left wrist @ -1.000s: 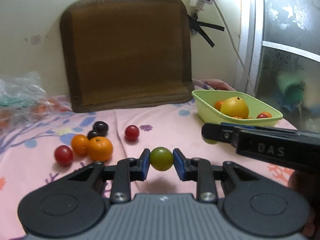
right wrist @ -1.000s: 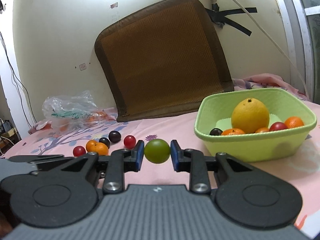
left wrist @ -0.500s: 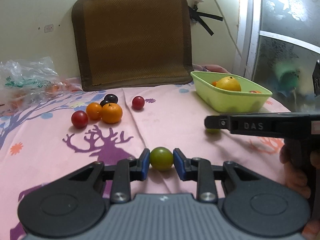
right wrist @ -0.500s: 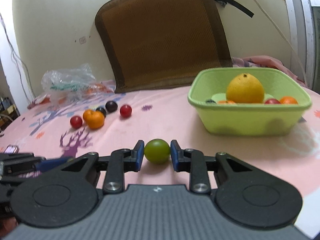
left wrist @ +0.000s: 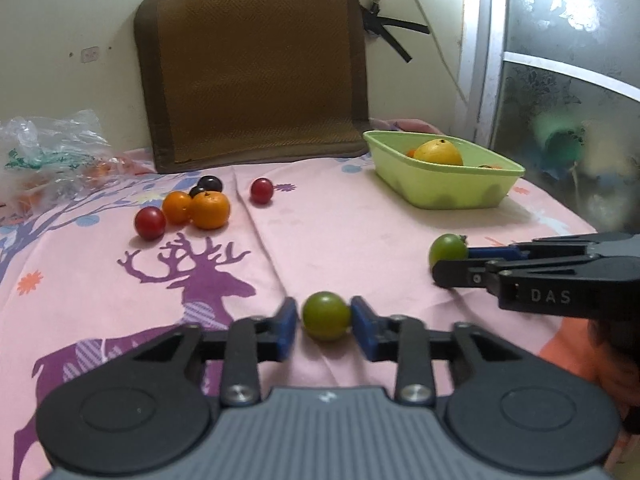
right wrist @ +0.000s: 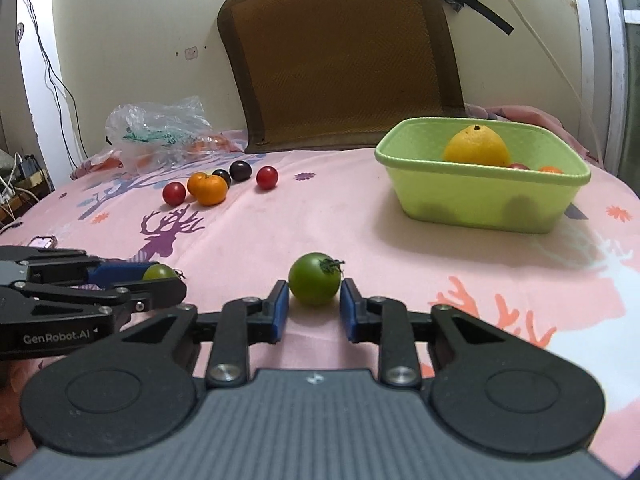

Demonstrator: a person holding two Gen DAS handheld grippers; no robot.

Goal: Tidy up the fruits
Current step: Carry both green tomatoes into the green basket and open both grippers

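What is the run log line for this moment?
left gripper: around left green tomato, grip unclear | right gripper: open, right green tomato resting on pink cloth | green bowl: apart, holds other fruit

Bedsheet (right wrist: 360,216) carries everything. Basin (right wrist: 484,196) sits far right, with a large citrus (right wrist: 476,146) inside. Cluster of small fruits (right wrist: 212,186) lies far left. Plastic bag (right wrist: 160,132) behind cluster. Cushion (right wrist: 344,60) leans on wall, far centre.

Black linkage claws (left wrist: 323,322) (right wrist: 313,312) with blue pads, silver screws, ribbed grey bodies, white "DAS" and "GenRobot.AI" lettering.
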